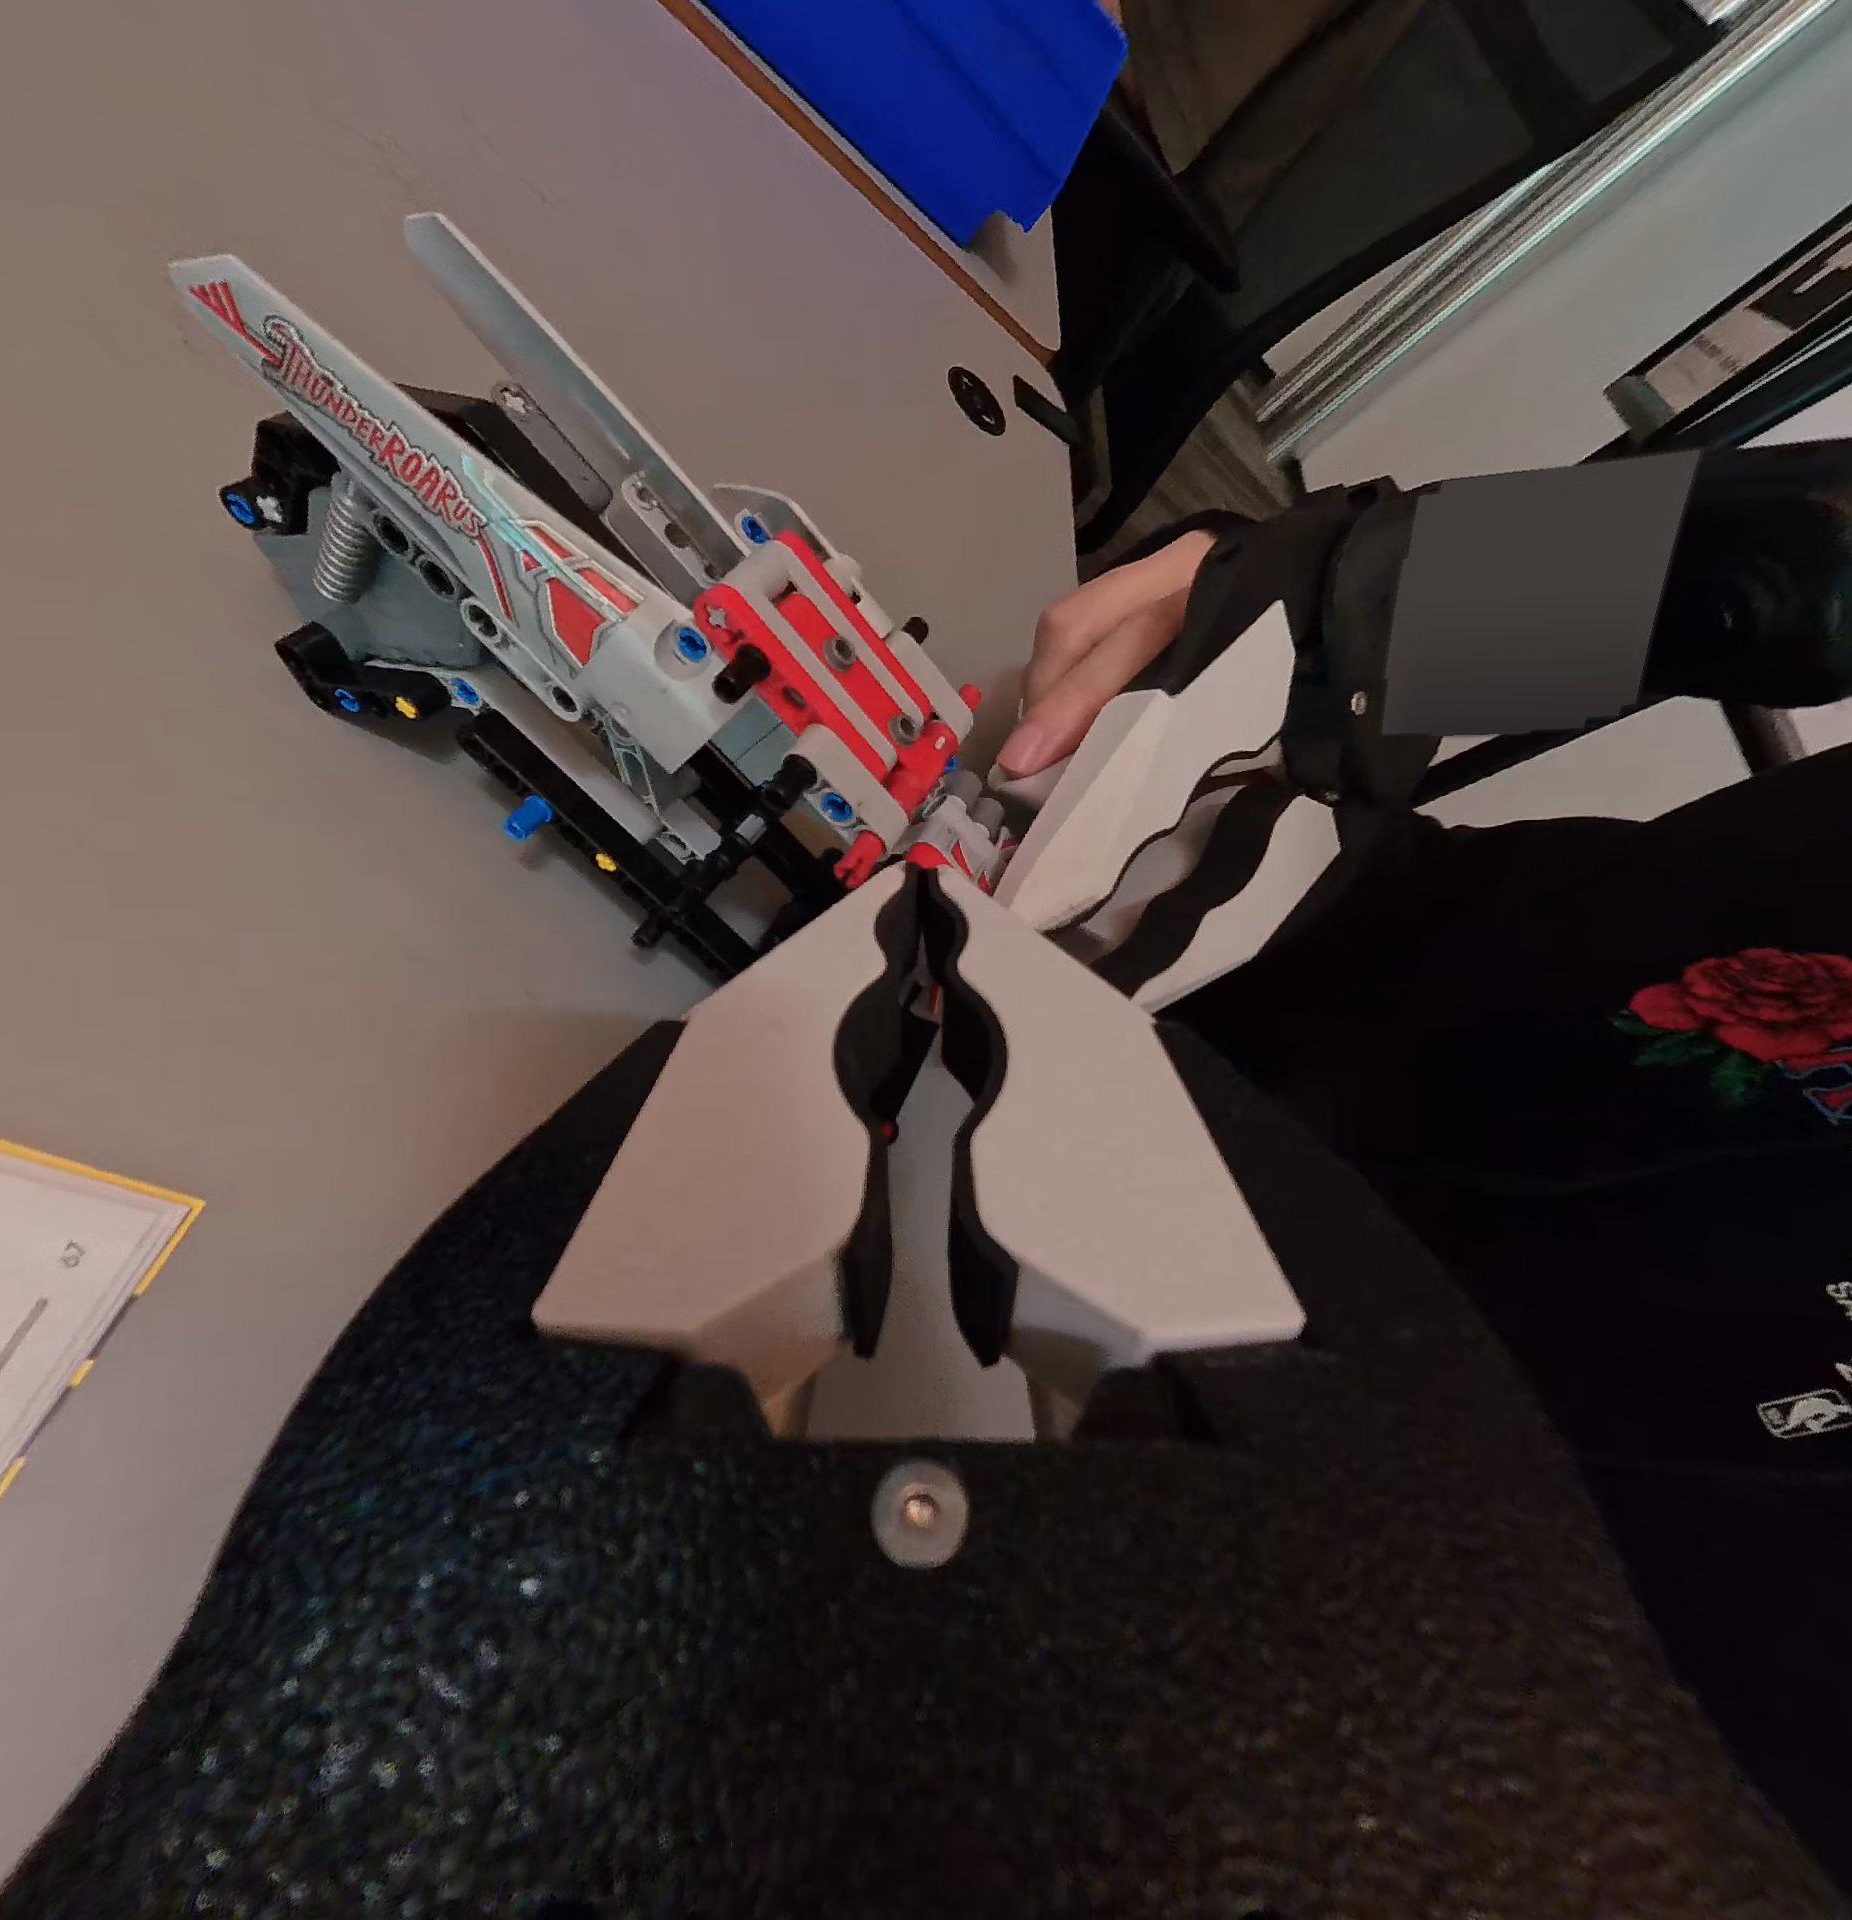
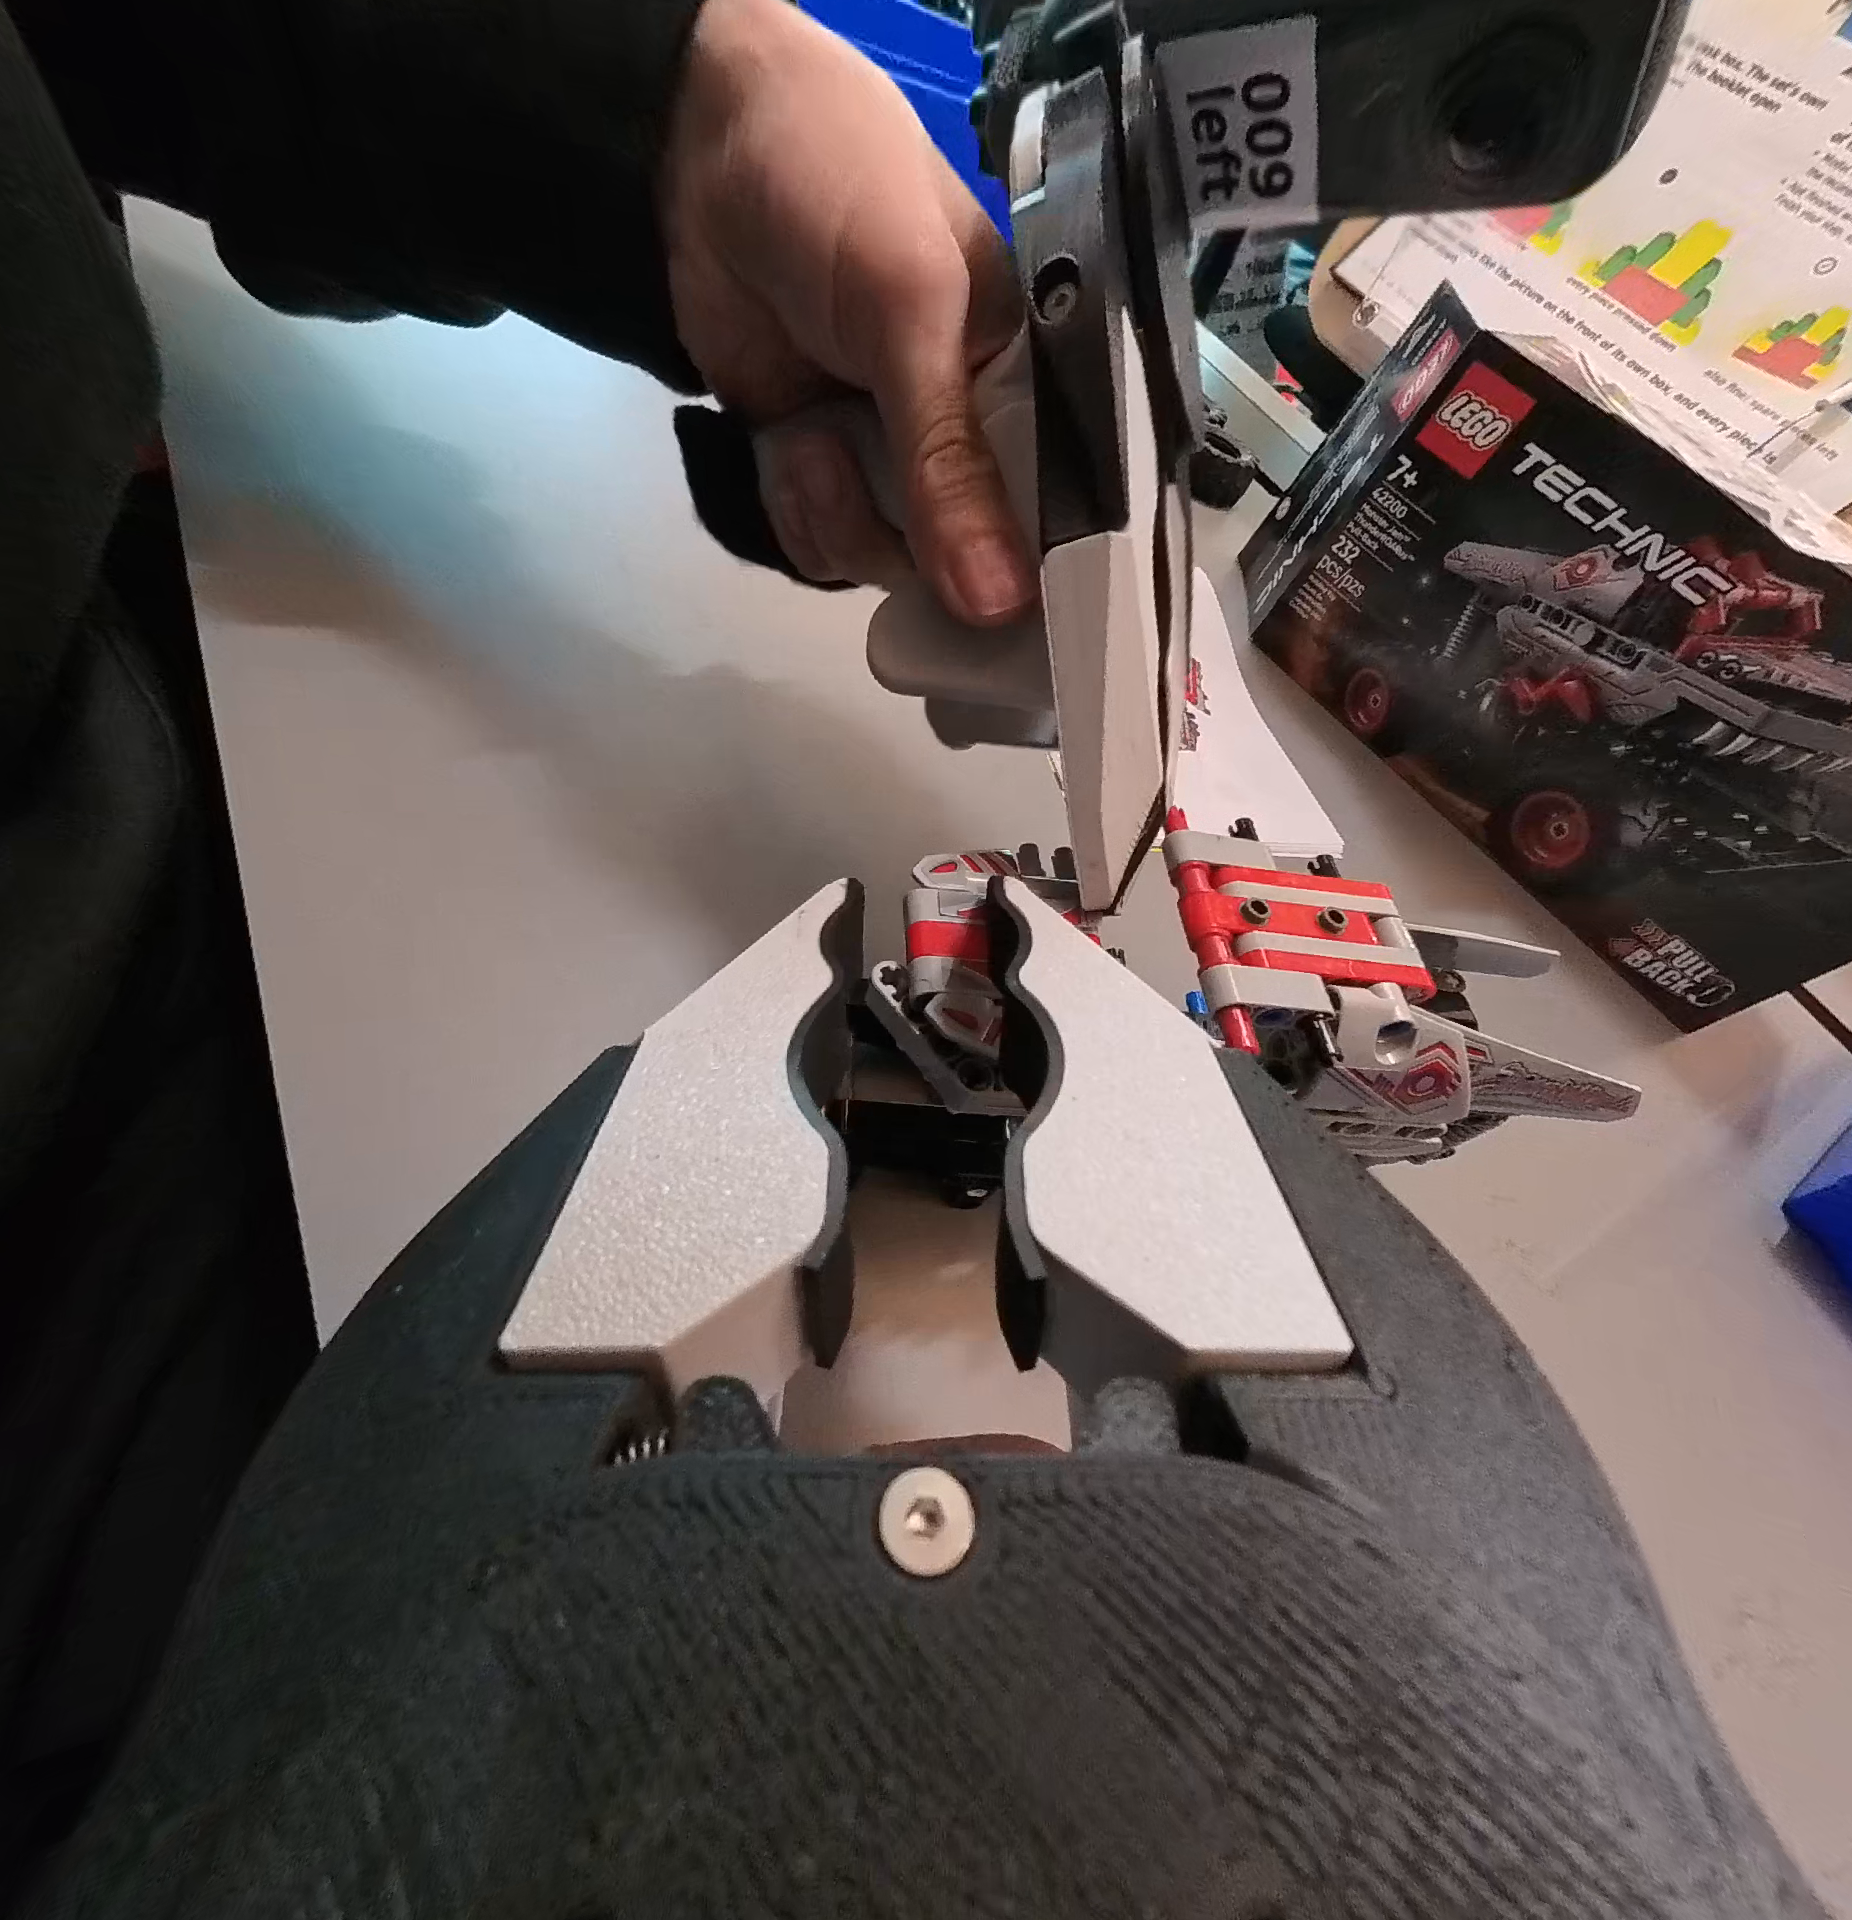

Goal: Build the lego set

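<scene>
The lego model (image 1: 589, 644), a grey, red and black vehicle body with long grey side panels, lies on the pale table. My left gripper (image 1: 924, 883) is shut, its tips pinching a small red and grey part at the model's front end. In the right wrist view the left gripper (image 2: 1109, 899) comes down from above onto the model (image 2: 1306, 935). My right gripper (image 2: 927, 904) closes around the model's front section, with the black and red parts filling the gap between its pads. Its fingers (image 1: 1119, 790) also show in the left wrist view.
The lego box (image 2: 1587, 665) stands at the right with printed sheets (image 2: 1680, 239) behind it. Blue bins (image 1: 932, 94) (image 2: 1836, 1216) sit at the table's edges. A booklet (image 1: 49, 1299) lies at the left. A small black part (image 1: 976, 400) lies near the table edge. My two grippers' fingertips are within a few centimetres of each other.
</scene>
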A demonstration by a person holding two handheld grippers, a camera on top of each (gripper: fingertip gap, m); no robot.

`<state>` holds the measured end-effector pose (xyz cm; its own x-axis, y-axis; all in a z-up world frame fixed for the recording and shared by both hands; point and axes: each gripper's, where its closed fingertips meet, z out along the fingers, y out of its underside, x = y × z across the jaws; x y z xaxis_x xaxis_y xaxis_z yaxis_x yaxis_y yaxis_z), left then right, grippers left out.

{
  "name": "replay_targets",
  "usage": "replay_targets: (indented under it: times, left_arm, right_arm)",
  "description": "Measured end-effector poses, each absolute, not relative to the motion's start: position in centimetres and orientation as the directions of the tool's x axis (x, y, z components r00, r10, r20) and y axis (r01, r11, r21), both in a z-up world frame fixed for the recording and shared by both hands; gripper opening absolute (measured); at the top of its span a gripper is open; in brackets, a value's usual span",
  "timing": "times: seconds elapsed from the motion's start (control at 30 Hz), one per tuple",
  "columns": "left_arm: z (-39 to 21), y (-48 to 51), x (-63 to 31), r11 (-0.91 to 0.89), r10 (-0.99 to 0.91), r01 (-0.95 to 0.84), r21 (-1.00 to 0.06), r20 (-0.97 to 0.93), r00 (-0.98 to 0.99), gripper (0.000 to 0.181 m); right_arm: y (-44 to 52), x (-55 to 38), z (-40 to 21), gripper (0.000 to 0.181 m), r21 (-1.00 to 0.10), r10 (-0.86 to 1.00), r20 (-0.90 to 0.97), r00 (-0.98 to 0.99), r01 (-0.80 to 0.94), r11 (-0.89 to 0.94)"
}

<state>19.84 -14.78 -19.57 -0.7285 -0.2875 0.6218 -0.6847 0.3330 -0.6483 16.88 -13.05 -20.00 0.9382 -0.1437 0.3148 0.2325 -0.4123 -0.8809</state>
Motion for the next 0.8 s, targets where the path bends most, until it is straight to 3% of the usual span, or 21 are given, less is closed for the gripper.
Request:
replay_targets:
  times: [0.2, 0.8]
  left_arm:
    - [-19.66, -14.66, 19.9, 0.376, -0.313, -0.618, -0.69, 0.533, -0.786, 0.0]
    - [-19.66, -14.83, 19.89, 0.372, -0.303, -0.62, -0.69, 0.541, -0.784, 0.0]
  right_arm:
    - [-13.03, 16.88, -20.03, 0.023, -0.877, -0.145, 0.322, 0.936, 0.237, -0.418]
    - [-12.95, 16.76, -20.04, 0.025, -0.875, -0.143, 0.321, 0.936, 0.236, -0.422]
